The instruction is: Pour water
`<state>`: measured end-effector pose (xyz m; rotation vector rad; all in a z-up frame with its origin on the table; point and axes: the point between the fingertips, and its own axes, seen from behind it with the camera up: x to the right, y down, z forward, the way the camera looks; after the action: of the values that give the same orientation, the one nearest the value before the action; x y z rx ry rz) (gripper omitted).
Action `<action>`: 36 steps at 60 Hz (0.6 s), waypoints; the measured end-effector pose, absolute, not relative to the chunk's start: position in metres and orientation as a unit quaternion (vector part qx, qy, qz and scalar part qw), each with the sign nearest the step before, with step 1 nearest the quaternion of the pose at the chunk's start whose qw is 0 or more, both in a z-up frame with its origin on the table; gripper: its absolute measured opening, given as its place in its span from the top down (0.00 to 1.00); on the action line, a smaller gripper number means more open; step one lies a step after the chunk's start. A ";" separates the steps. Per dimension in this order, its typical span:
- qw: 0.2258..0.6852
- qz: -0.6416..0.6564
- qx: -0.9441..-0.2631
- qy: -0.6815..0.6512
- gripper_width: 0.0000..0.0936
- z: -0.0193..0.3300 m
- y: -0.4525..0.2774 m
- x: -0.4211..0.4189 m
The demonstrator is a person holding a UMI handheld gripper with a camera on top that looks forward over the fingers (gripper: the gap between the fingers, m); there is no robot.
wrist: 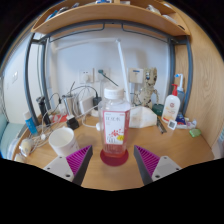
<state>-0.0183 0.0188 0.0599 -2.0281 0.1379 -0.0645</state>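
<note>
A clear plastic bottle [115, 125] with a white cap, a pink label and pink liquid at the bottom stands upright on the wooden desk [110, 172]. It stands just ahead of my gripper [113, 160], in line with the gap between the fingers. The fingers are spread wide, with a clear gap at each side of the bottle's base. A white cup [63, 140] stands on the desk to the left of the bottle, ahead of the left finger's magenta pad [77, 158].
Cluttered items line the back of the desk: a wire rack [76, 104] at the left, a white-and-red bottle [172, 108] and small boxes at the right. A shelf [110, 20] spans overhead. A white wall with sockets lies behind.
</note>
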 end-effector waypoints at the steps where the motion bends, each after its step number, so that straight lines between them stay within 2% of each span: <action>1: 0.520 -0.029 -0.852 0.055 0.09 0.060 0.011 -0.017; 11: 0.486 -0.014 -0.872 0.049 0.09 0.091 -0.054 -0.014; 22: 0.485 -0.035 -0.873 0.041 0.10 0.136 -0.092 0.006; 36: 0.489 -0.032 -0.872 0.027 0.09 0.163 -0.111 0.006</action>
<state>0.0057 -0.1107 0.1626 -2.1183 0.0667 -0.0774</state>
